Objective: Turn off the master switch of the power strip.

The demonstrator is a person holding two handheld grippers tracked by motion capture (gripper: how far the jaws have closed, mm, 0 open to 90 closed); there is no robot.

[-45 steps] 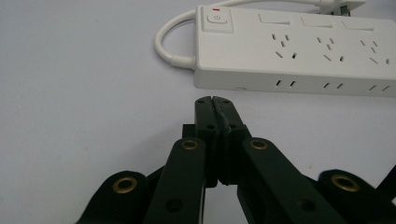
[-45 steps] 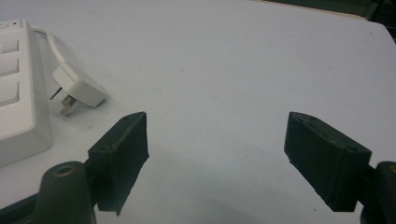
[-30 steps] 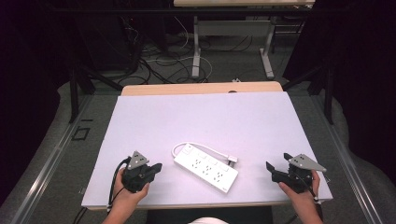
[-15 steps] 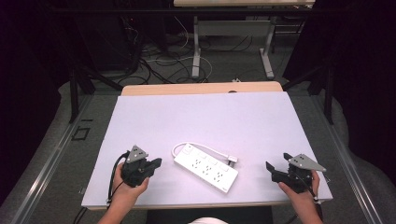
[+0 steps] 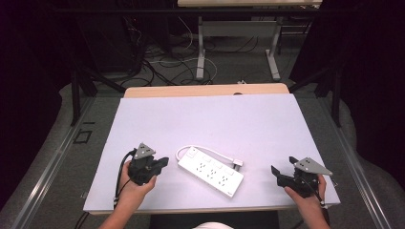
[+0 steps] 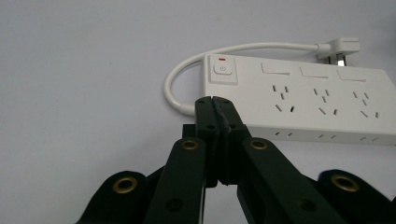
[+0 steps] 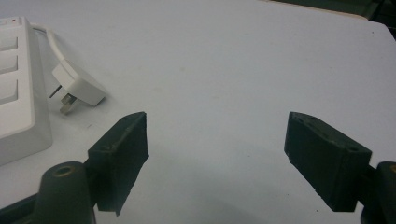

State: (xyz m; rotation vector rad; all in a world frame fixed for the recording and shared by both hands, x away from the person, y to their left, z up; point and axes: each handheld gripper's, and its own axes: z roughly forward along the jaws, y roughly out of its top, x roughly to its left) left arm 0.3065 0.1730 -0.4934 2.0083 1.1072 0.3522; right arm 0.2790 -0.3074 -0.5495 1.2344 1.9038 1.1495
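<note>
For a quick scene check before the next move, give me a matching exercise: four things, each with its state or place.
Things:
1. left tool
2. right tool
3. power strip
4. plug

States:
A. jaws wide apart, nothing between them
B. lies flat on the table between the two tools
C. jaws closed together, holding nothing
D. lies on the table on its short cord, unplugged

Pairs: 1-C, 2-A, 3-B, 4-D

Power strip (image 5: 211, 171) on table (image 5: 229, 119), btwn tools

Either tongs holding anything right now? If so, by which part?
Nothing held. Left tongs are shut empty, close to the power strip; right tongs are open over bare table.
</note>
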